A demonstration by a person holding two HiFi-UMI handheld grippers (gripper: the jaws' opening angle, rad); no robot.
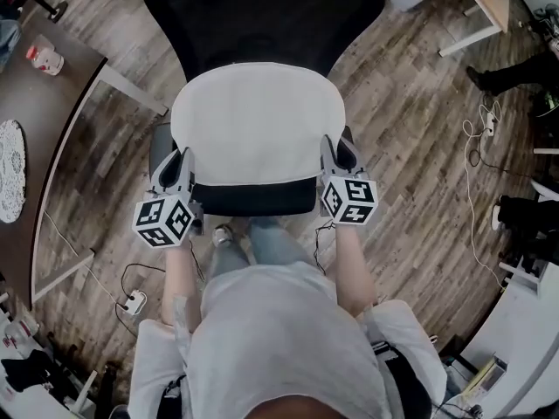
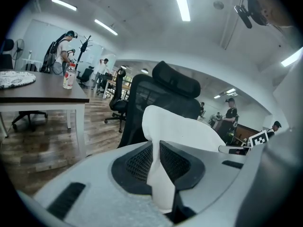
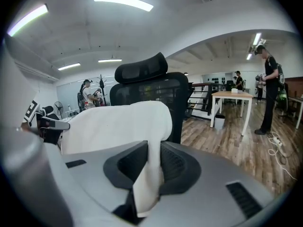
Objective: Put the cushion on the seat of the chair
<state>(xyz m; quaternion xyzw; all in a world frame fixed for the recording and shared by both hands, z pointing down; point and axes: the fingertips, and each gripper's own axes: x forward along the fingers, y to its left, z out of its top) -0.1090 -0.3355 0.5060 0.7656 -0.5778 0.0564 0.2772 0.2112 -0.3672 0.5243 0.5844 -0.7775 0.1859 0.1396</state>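
Note:
A white cushion (image 1: pixel 256 122) hangs flat over the seat of a black office chair (image 1: pixel 262 11), covering most of it; the seat's front edge (image 1: pixel 253 199) shows below. My left gripper (image 1: pixel 181 166) is shut on the cushion's left front corner, and my right gripper (image 1: pixel 330 157) is shut on its right front corner. In the left gripper view the white fabric (image 2: pixel 158 174) is pinched between the dark pads, with the chair's back (image 2: pixel 156 103) behind. The right gripper view shows the same pinch on the cushion (image 3: pixel 149 174), headrest (image 3: pixel 141 69) beyond.
A dark table (image 1: pixel 35 138) with a bottle (image 1: pixel 44 58) and a round mat (image 1: pixel 10 168) stands left. Cables and a power strip (image 1: pixel 133 301) lie on the wood floor. A light table (image 1: pixel 480 3) and people's feet (image 1: pixel 502 77) are at the right. My own legs (image 1: pixel 253 243) are before the chair.

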